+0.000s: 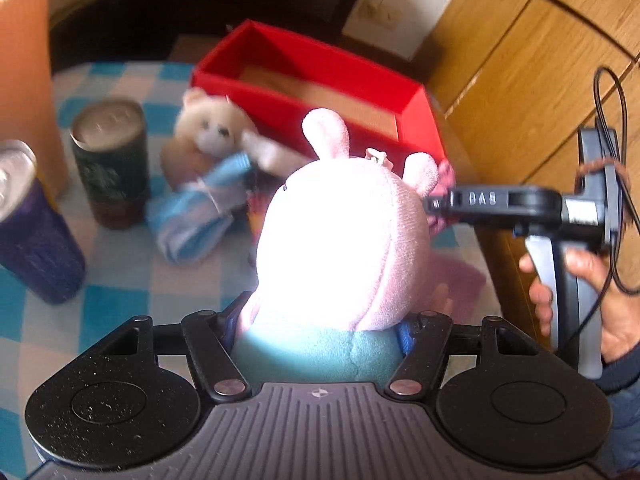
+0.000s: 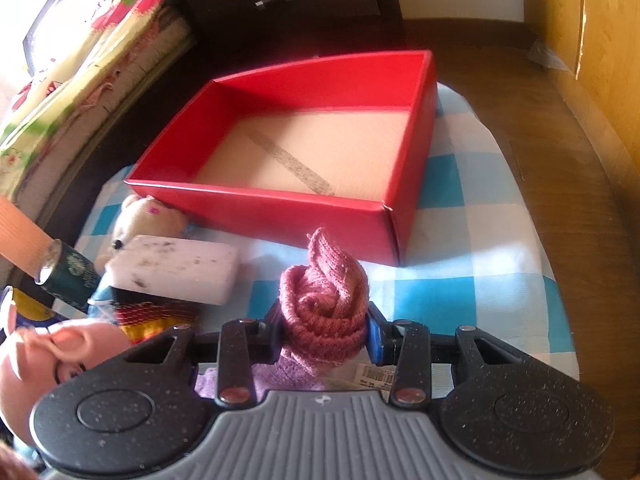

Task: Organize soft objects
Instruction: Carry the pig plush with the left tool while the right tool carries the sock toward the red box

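Left gripper (image 1: 320, 332) is pinching one pink pig plush (image 1: 340, 240); right gripper (image 2: 324, 326) is squeezing one rolled pink sock (image 2: 324, 300) near one red box (image 2: 280, 208).

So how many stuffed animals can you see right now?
2. The pink pig plush is clamped in the left tongs. The cream teddy bear lies on the checkered cloth against the red box. Others may be hidden.

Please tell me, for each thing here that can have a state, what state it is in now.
left gripper: shut on pink pig plush
right gripper: shut on rolled pink sock
red box: open, nothing inside
teddy bear: lying against the box
green can: upright
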{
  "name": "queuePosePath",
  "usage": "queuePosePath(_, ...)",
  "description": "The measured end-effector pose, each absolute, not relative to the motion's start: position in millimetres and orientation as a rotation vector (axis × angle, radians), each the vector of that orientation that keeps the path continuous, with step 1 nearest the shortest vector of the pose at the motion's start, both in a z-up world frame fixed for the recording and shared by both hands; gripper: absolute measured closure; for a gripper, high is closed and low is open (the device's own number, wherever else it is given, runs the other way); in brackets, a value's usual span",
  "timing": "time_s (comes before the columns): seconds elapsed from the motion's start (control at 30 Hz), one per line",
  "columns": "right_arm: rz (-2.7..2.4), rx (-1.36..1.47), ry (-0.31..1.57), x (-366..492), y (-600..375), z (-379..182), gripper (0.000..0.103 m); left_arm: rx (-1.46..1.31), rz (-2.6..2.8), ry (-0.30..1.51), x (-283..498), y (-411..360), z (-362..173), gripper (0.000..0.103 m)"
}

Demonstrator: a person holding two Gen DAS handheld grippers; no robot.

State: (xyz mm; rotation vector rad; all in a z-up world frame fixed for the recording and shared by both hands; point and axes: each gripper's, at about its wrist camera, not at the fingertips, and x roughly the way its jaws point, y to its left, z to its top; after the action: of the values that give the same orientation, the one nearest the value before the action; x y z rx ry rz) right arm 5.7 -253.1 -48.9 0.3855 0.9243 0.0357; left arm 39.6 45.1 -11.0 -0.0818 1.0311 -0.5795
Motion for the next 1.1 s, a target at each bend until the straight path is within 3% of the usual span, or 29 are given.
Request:
queuePosePath(0.53,0.062,0.344,0.741,-47.2,-247.6,32.8,0.087,-0.106,-0.395,0.797,44.0,4.6,60.6,0.037)
queuePosePath(1.1,0.002,0.269,0.647,-15.0,-244.1,85.5,0.087,-0.058,-0.343,0.697,105.2,-35.3,89.5,0.036)
